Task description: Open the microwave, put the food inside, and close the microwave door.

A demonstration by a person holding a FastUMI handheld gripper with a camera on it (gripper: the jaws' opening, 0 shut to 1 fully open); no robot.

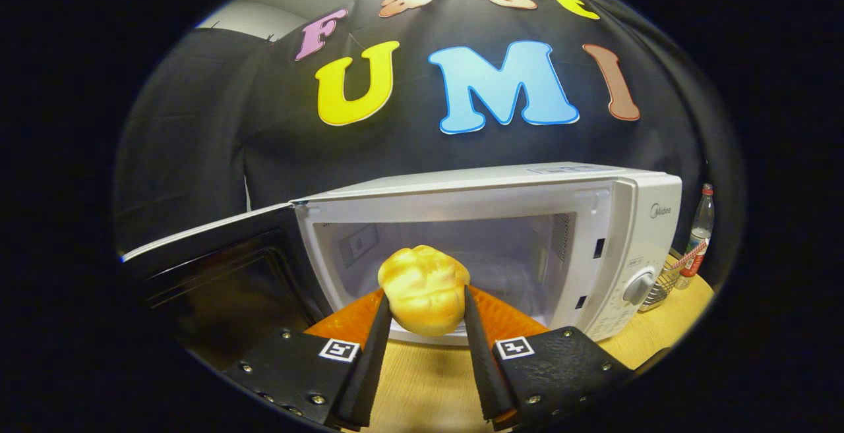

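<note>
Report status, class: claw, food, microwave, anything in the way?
Claw shut on bun, held before open microwave. Door swung wide left. Cavity path clear. Bun not yet inside.

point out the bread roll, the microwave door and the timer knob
bread roll (pixel 424 288), gripper view, its front face between the fingers
microwave door (pixel 217 268), gripper view, dark window of the open door
timer knob (pixel 638 287), gripper view, middle of the dial
</note>
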